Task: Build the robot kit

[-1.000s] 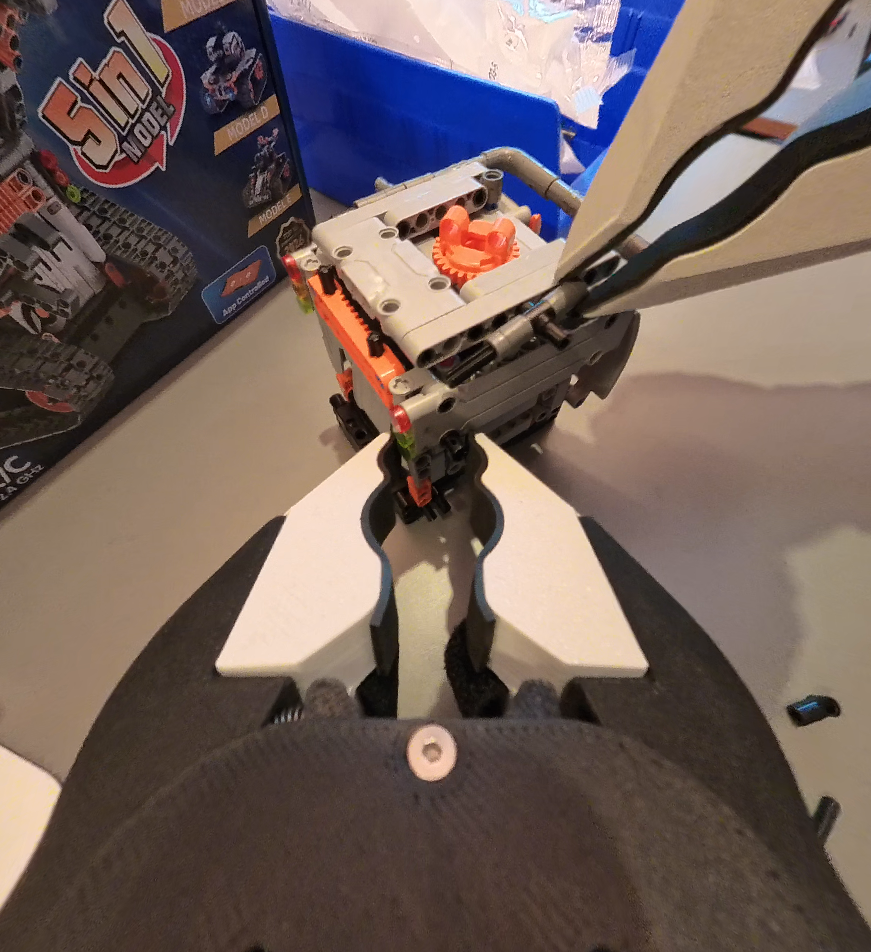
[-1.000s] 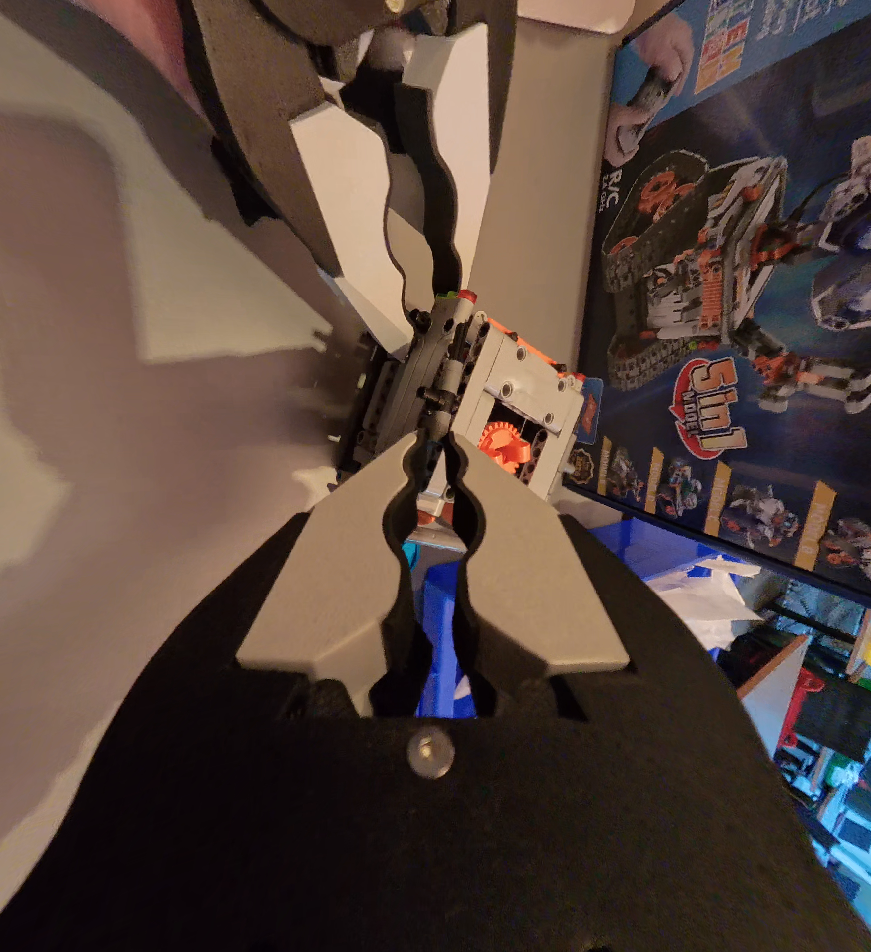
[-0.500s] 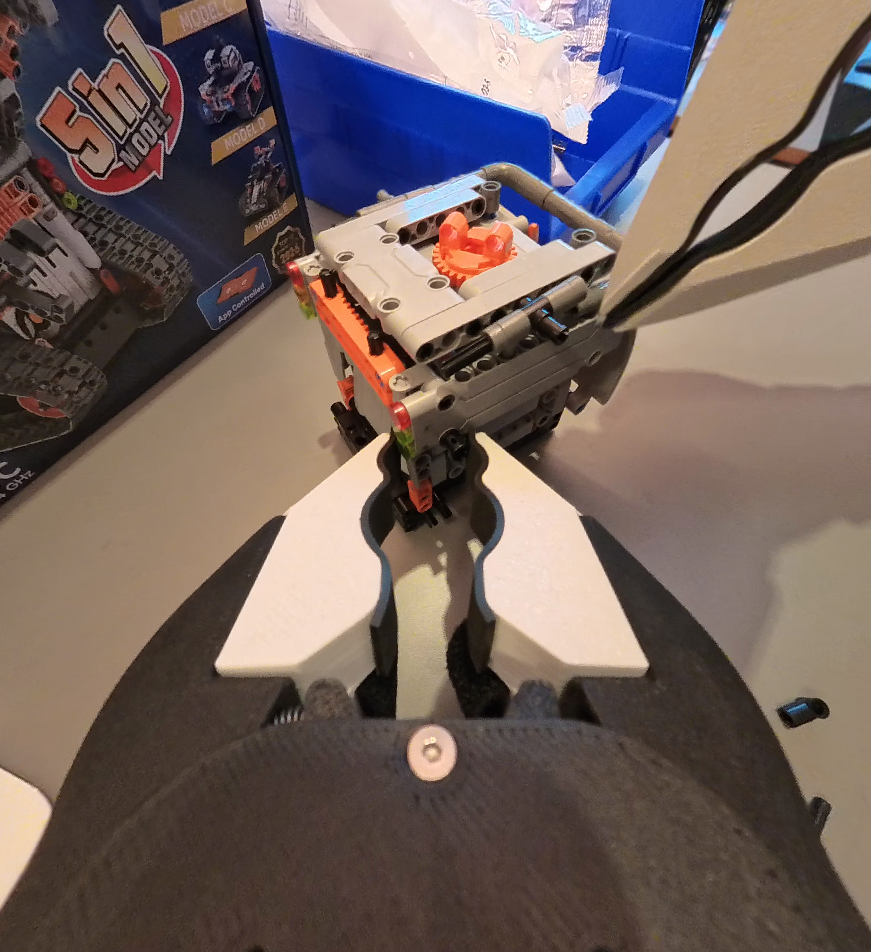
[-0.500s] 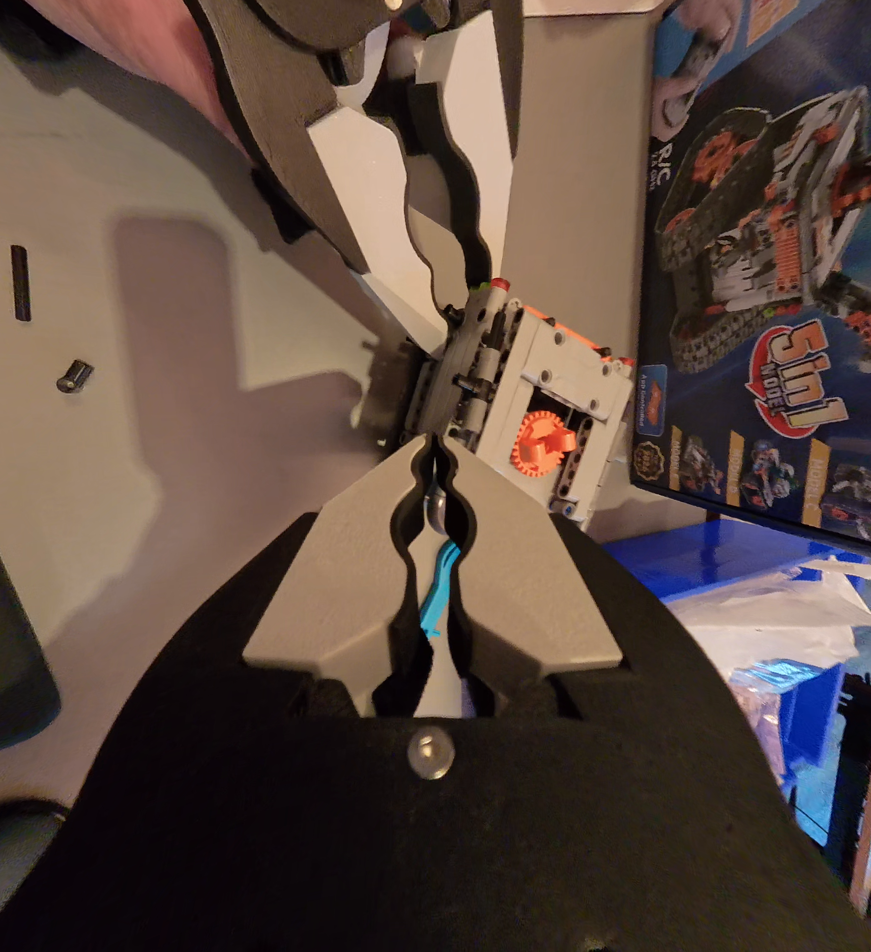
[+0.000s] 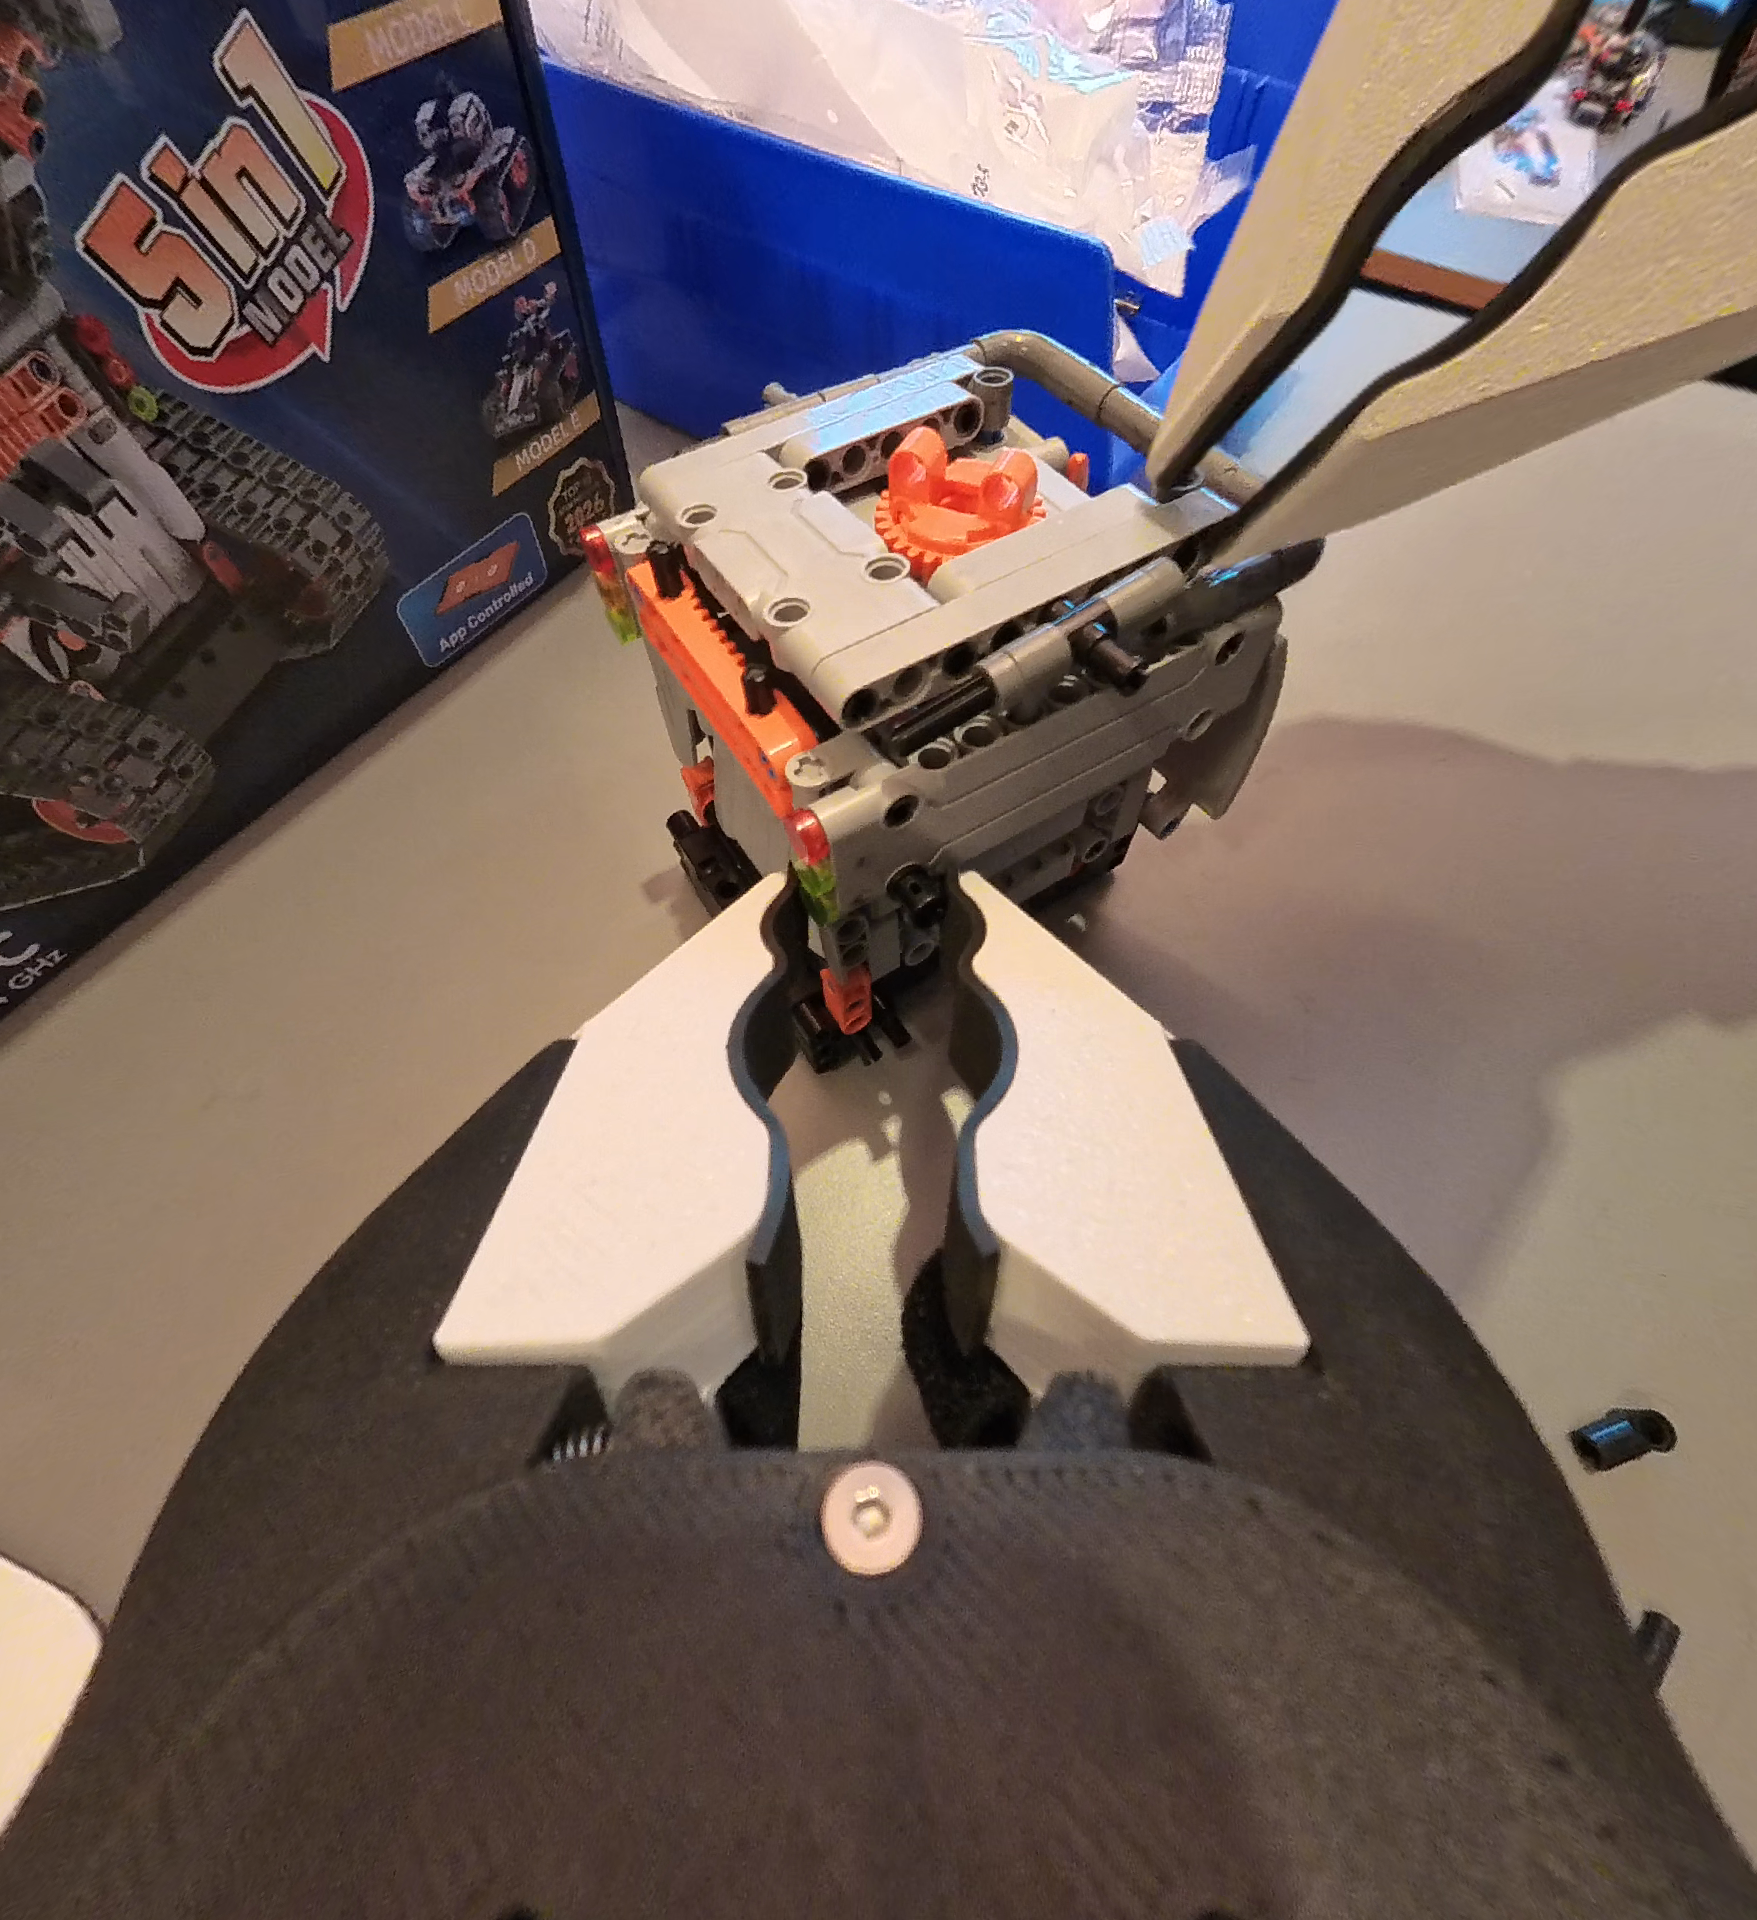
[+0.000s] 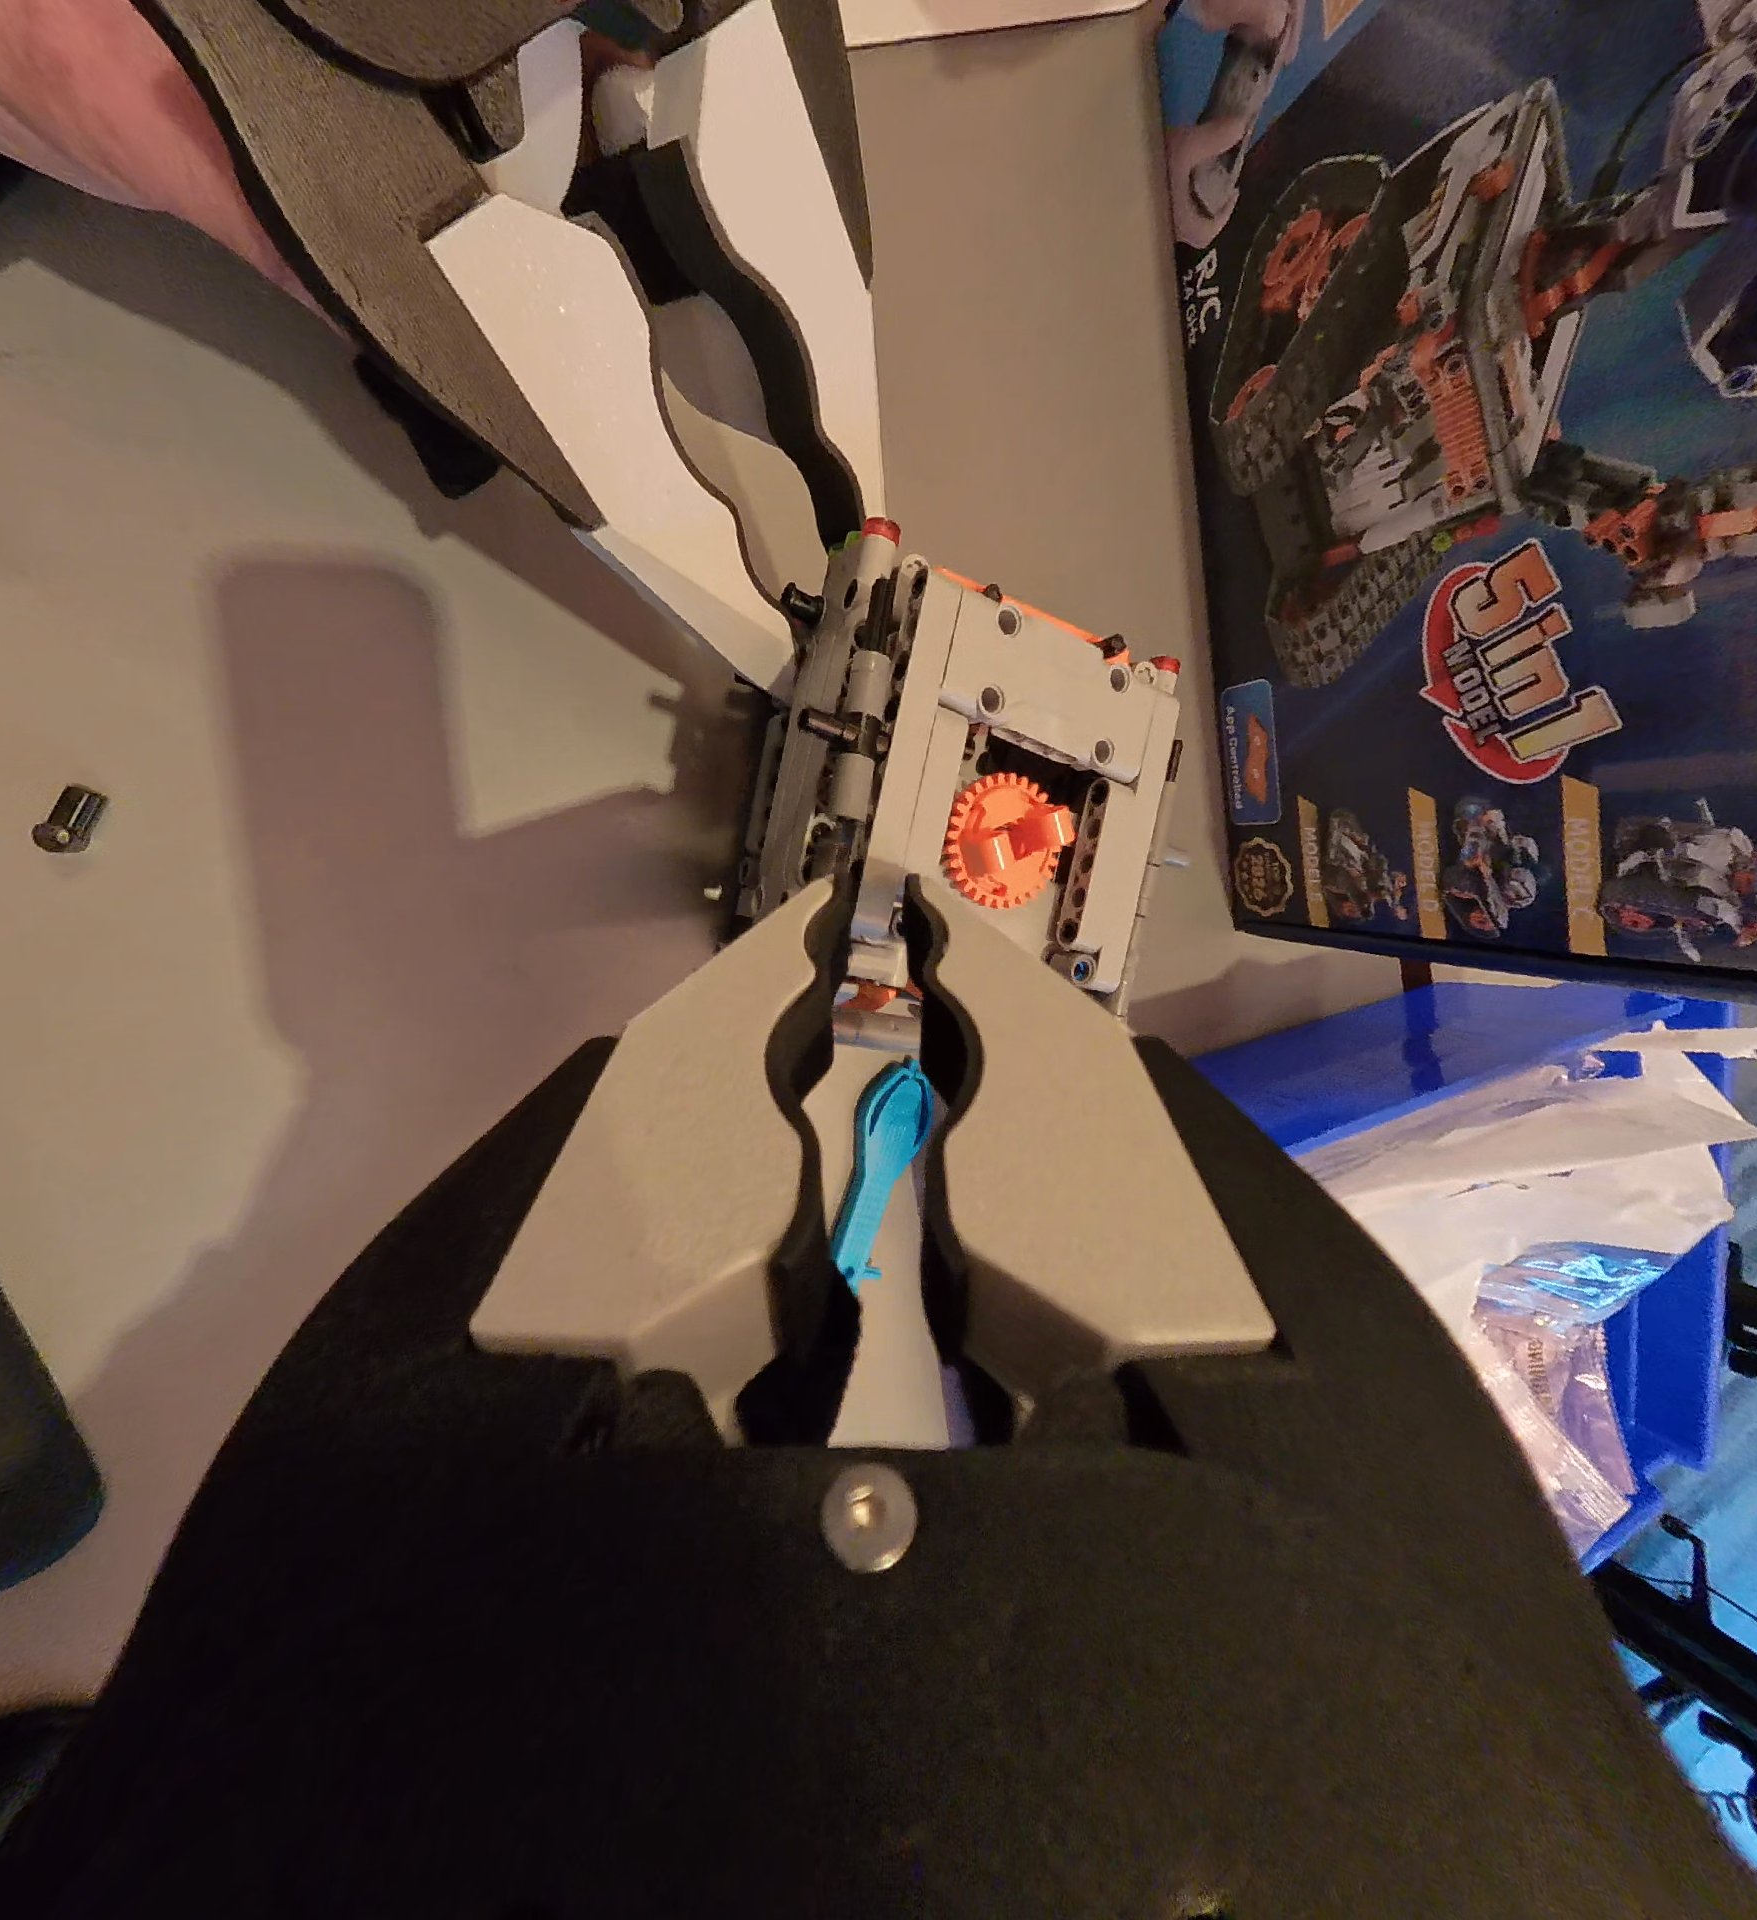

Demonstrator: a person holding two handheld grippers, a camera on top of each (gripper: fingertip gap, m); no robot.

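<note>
My left gripper is closed down on the near lower corner of the grey-and-orange brick model, which stands on the grey table just right of the printed box. My right gripper is nearly shut at the model's far right top edge (whether it grips anything I cannot tell). Loose black pins lie unfitted, so the build looks unfinished.

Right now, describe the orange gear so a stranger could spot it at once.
Find the grey block model standing on the table before the blue toy box. In a recess on its top sits the orange gear, the model's only round toothed part.
</note>
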